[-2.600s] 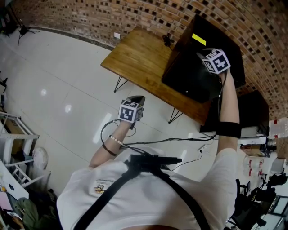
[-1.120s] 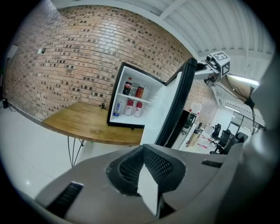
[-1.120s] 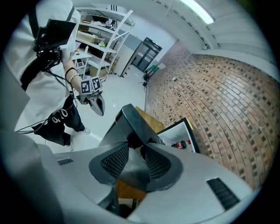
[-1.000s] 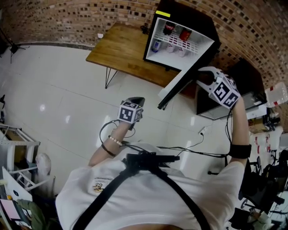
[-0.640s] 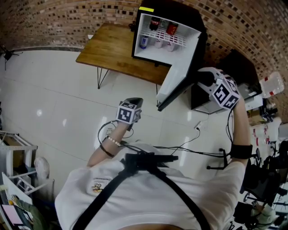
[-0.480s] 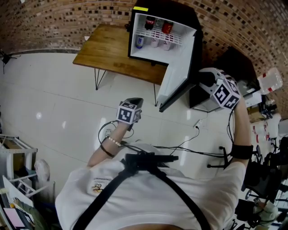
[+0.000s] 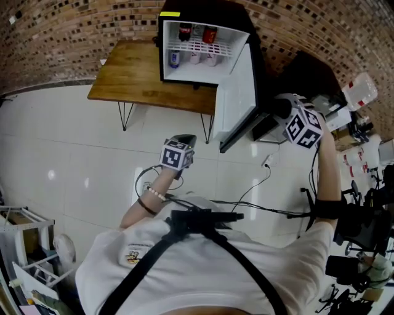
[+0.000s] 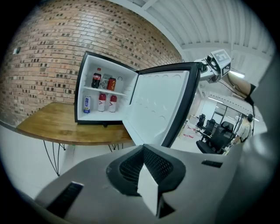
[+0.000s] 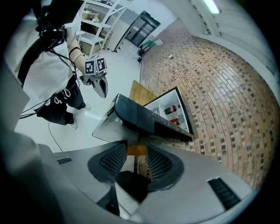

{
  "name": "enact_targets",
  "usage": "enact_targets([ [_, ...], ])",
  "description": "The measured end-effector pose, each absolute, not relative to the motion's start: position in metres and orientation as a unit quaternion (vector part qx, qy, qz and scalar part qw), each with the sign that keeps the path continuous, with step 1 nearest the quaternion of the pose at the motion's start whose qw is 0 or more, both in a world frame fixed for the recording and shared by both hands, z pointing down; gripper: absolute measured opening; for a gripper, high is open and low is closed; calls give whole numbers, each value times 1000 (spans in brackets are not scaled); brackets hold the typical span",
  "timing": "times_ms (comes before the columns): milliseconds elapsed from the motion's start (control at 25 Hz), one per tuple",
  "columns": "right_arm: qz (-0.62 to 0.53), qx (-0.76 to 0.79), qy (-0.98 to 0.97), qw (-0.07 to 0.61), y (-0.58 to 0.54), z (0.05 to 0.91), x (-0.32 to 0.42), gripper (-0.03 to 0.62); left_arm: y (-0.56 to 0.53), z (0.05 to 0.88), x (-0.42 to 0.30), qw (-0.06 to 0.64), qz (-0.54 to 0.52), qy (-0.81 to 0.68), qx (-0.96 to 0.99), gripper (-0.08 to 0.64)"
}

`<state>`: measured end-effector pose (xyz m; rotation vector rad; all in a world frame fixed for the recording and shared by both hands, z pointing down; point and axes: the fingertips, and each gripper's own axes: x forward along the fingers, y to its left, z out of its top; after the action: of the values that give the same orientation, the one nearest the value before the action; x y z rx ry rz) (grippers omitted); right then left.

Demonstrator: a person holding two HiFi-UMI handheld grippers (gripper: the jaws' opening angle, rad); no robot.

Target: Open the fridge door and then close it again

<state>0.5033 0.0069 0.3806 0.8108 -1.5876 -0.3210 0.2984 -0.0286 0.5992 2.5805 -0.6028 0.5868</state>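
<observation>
Since the fridge door point(image 7: 237, 83) stands wide open, fridge point(image 7: 203, 18) on the bench point(image 7: 132, 80), step 1 looks done. Right gripper point(image 7: 275, 112) at the door's outer edge, jaws partly apart, just been opening, nothing pinched. Left gripper point(image 7: 188, 143) closed tight, empty. Next: swing door closed.

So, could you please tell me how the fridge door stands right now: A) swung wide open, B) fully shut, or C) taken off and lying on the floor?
A: the fridge door is swung out, leaving the drinks on the shelves in view.
</observation>
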Motion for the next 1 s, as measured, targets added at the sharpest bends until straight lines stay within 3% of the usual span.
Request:
enact_targets([
  [240, -103, 437, -680, 579, 28, 375, 500, 161, -31, 591, 302, 201, 216, -190, 936, 2],
  [560, -36, 598, -631, 493, 59, 374, 455, 21, -58, 561, 291, 177, 202, -183, 946, 2],
  [1000, 97, 710, -659, 228, 32, 431, 358, 20, -83, 525, 262, 142, 174, -191, 956, 2],
])
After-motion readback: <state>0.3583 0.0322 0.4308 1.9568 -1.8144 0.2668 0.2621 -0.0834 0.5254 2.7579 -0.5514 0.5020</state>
